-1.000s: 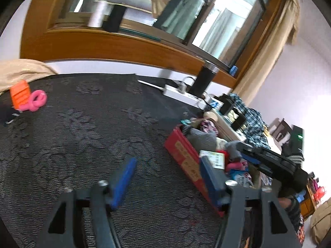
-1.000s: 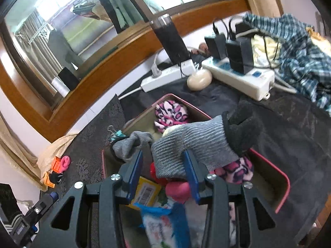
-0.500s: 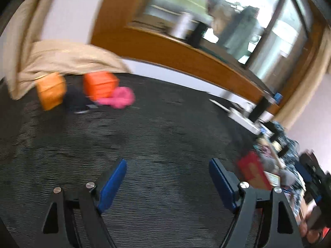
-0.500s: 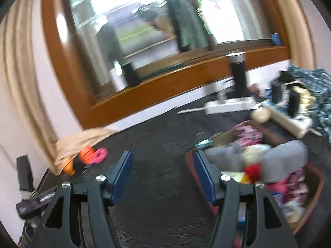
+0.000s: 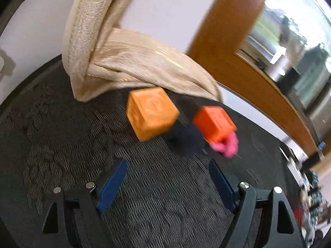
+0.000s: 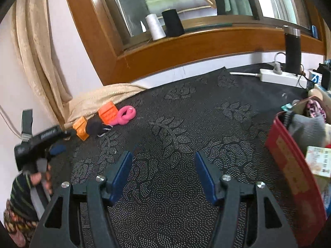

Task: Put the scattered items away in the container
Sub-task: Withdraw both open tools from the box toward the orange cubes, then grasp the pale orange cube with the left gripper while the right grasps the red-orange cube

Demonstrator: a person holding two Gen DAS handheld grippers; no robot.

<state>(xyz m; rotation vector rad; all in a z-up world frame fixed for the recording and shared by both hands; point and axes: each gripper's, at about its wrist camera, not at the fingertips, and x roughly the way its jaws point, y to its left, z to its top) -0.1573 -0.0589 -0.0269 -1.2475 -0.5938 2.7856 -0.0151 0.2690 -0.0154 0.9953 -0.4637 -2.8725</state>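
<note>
- A dark patterned mat (image 6: pixel 186 111) covers the surface.
- A wooden-framed window (image 6: pixel 186 41) lets in daylight; two thread cones (image 6: pixel 165 23) stand on its sill.
- A cream curtain (image 6: pixel 39 47) hangs against the white wall (image 5: pixel 165 10).

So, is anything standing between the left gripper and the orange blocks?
Nothing visible. The left gripper is open, and only bare dark cloth lies before the orange blocks. A dark item sits between the two blocks.

two orange blocks (image 5: pixel 152 112) (image 5: pixel 215 123), dark sock (image 5: pixel 186 141) and pink loop (image 5: pixel 227 144) clustered far left; red container (image 6: pixel 293 177), full, near right.
</note>
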